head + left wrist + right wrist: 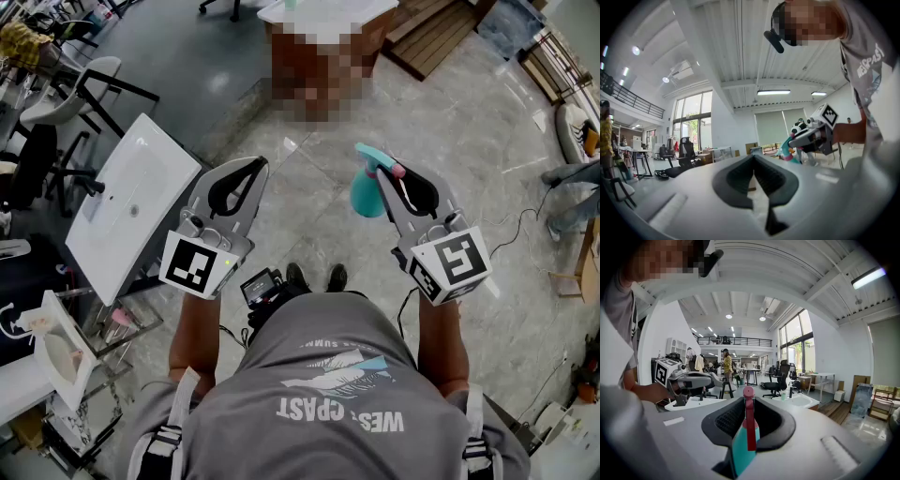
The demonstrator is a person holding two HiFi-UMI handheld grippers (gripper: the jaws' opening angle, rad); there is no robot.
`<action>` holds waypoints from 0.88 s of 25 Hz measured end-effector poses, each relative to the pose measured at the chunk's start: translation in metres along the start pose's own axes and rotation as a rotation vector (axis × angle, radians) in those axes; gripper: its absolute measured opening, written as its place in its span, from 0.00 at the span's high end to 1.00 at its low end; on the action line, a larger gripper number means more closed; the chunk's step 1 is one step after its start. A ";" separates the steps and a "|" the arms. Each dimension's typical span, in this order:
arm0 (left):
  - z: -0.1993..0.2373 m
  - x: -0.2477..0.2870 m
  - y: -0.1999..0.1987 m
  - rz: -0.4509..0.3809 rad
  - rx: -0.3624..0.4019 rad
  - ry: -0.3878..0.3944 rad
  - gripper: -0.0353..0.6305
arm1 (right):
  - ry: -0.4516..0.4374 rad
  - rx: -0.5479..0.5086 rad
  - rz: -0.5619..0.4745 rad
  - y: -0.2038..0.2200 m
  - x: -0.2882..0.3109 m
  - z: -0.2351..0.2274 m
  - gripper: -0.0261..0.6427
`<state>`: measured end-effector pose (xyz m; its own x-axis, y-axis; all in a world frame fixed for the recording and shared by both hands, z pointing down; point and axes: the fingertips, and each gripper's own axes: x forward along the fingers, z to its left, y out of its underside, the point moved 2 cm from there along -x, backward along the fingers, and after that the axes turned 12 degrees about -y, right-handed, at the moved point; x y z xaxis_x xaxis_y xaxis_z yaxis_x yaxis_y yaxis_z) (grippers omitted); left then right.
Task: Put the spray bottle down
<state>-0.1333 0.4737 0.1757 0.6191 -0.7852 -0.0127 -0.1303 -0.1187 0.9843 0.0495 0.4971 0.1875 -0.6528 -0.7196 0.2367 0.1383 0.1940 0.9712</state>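
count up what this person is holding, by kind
grippers: 2, the left gripper with its jaws together and empty, and the right gripper
spray bottle: 1, teal, clamped in the right gripper's jaws
total: 3

Spray bottle (pixel 742 446) in right gripper (pixel 749 404)

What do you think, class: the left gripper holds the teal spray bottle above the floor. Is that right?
No. The right gripper holds the teal spray bottle above the floor, its fingers shut on it; the right gripper view shows it.
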 end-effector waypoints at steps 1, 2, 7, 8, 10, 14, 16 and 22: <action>0.001 0.000 0.001 -0.001 -0.002 0.000 0.94 | 0.002 0.002 0.000 0.000 0.001 0.000 0.87; 0.002 -0.001 0.002 -0.002 -0.003 0.000 0.94 | 0.004 0.005 0.000 0.001 0.001 0.000 0.87; 0.015 -0.009 0.005 0.009 -0.013 0.004 0.94 | 0.015 0.007 0.001 0.000 0.012 0.010 0.87; 0.019 -0.012 0.007 0.012 -0.014 0.007 0.94 | 0.018 0.008 0.000 0.000 0.015 0.012 0.87; 0.025 -0.014 0.009 -0.003 -0.010 0.012 0.94 | 0.022 0.012 -0.004 -0.001 0.020 0.016 0.87; 0.033 -0.019 0.007 -0.003 -0.014 0.021 0.94 | 0.034 0.026 -0.014 -0.003 0.027 0.023 0.87; 0.037 -0.023 0.010 0.006 -0.010 0.031 0.94 | 0.045 0.037 -0.022 -0.005 0.030 0.026 0.86; 0.042 -0.026 0.014 -0.004 -0.011 0.049 0.94 | 0.048 0.065 -0.055 -0.008 0.037 0.026 0.86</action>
<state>-0.1833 0.4668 0.1822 0.6564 -0.7543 -0.0079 -0.1201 -0.1148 0.9861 0.0051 0.4862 0.1876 -0.6214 -0.7612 0.1857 0.0532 0.1954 0.9793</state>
